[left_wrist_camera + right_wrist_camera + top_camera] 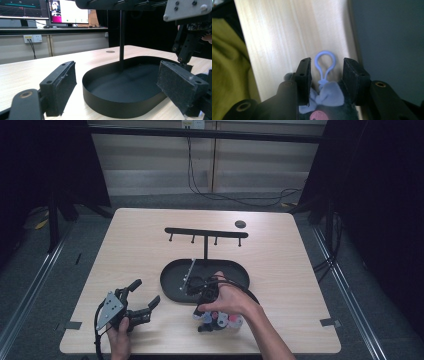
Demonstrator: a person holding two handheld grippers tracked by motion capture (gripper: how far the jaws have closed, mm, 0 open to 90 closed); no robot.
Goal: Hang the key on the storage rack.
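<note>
Blue-bowed plush keychain (329,96) pinched in my right gripper (325,72) | left gripper (117,85) spread, beside black tray (120,110).

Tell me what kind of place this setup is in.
Probably a lab or office workspace set up for recording: a light wooden table ringed by dark curtains, computer monitors on a counter, and cables trailing across the grey floor.

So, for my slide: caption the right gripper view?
Right claw straddling a plush keychain toy, its blue loop between the jaws above the wooden table.
</note>
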